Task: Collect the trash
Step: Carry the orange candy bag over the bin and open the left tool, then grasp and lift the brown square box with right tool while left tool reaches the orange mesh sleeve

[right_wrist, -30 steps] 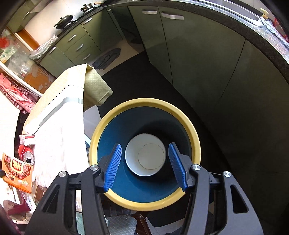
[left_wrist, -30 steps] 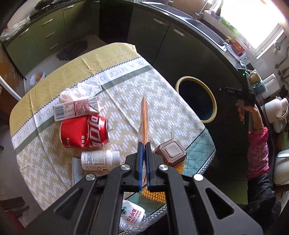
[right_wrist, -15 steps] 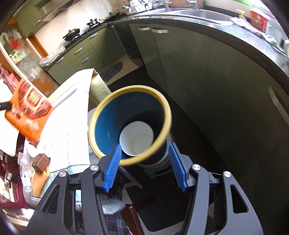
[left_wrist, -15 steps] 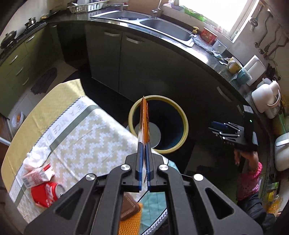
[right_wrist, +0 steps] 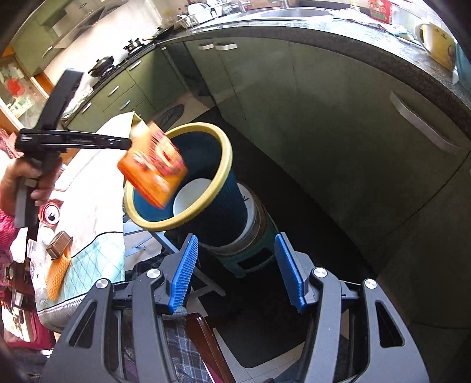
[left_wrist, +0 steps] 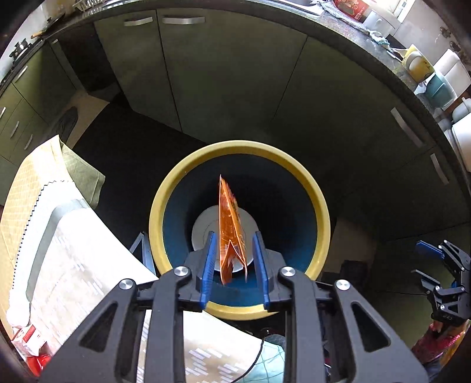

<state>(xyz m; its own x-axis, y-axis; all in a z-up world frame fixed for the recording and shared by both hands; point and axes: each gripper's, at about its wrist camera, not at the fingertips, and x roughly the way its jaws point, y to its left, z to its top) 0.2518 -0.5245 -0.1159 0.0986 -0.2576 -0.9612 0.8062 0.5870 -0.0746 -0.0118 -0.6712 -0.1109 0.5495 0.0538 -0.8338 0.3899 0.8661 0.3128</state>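
- Two grippers, both spread wide: left gripper (left_wrist: 232,262) above the bin (left_wrist: 321,206), orange packet (left_wrist: 231,232) loose between its fingers.
- Right gripper (right_wrist: 238,268) holds nothing.

A home kitchen is showing here: green cabinets (right_wrist: 309,97) are curving under a dark speckled bench (right_wrist: 382,56), a wok (right_wrist: 101,63) is sitting on the stove, a sink (right_wrist: 291,11) is lying by the window, and a kettle (left_wrist: 418,63) is standing nearby
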